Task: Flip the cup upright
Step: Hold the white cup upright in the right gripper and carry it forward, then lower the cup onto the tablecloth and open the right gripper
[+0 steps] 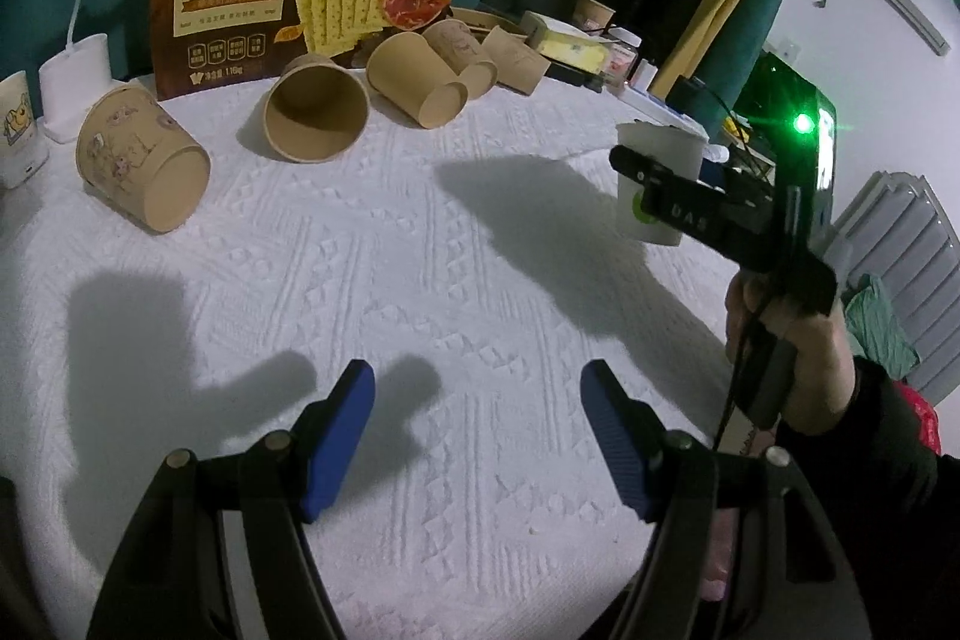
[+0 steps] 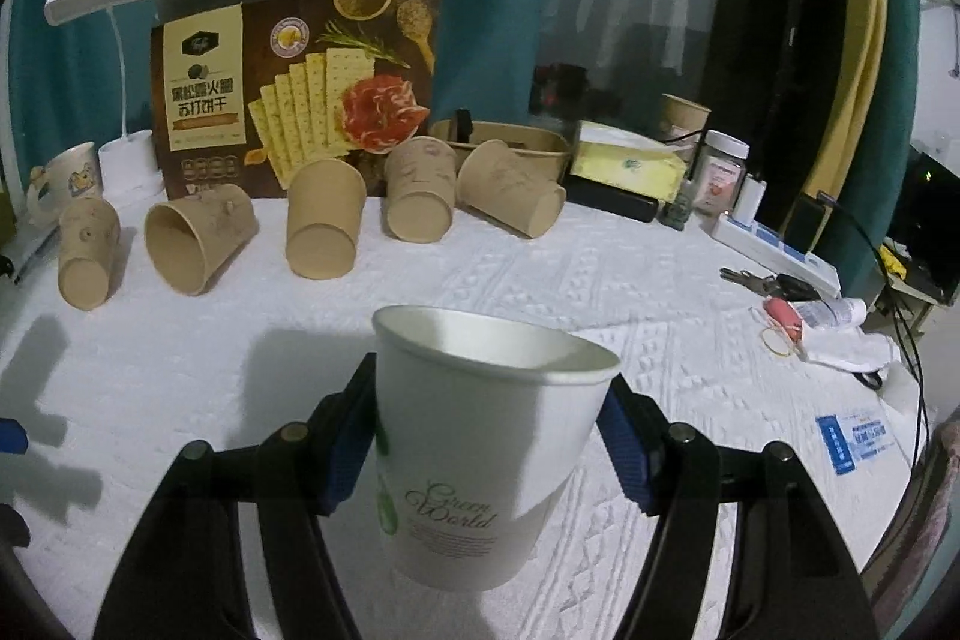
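Note:
My right gripper (image 2: pixel 486 436) is shut on a white paper cup (image 2: pixel 480 436) printed "Green World". The cup is mouth up, tilted slightly, held above the white tablecloth (image 2: pixel 600 292). In the left wrist view the same cup (image 1: pixel 657 184) shows at the right, with the right gripper (image 1: pixel 672 196) around it. My left gripper (image 1: pixel 477 430) is open and empty, low over the cloth, well left of the cup.
Several brown paper cups (image 2: pixel 318 226) lie on their sides along the back of the table, in front of a cracker box (image 2: pixel 294 82). A lamp base (image 1: pixel 75 85), a mug (image 2: pixel 66 181), keys (image 2: pixel 762 283), a tube (image 2: pixel 822 310) and a power strip (image 2: pixel 774 244) sit around the edges.

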{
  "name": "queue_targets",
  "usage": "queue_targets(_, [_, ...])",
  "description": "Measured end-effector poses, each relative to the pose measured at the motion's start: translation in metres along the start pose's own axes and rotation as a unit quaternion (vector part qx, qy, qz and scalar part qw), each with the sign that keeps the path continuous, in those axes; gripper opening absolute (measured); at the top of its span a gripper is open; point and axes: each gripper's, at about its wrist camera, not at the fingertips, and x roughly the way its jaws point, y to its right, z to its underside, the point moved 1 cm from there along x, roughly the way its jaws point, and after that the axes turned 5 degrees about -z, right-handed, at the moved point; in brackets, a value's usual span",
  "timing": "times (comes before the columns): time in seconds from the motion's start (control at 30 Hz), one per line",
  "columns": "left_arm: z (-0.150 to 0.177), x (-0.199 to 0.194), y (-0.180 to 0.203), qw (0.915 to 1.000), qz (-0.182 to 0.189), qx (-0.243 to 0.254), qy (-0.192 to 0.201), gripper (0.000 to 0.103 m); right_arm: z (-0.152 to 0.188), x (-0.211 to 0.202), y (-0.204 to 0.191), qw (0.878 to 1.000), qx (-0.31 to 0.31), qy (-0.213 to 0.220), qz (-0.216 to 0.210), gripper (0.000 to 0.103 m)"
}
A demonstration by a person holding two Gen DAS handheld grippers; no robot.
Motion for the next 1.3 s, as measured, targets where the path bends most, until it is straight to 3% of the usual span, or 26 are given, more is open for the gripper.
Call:
queue_targets(0.23, [0.000,0.004,0.001,1.0000,-0.006,0.001,-0.007,0.071,0.014,-0.005,0.003,0.999,0.028,0.004,-0.022,0.065])
queue_targets(0.6, [-0.002,0.003,0.014,0.9997,-0.011,0.021,0.000,0.071,0.027,-0.024,-0.012,1.000,-0.008,0.023,-0.014,0.065])
queue_targets(1.3, [0.011,0.001,0.035,0.9990,-0.009,0.042,-0.010,0.071,0.063,-0.042,-0.011,0.999,0.016,-0.002,-0.027,0.065])
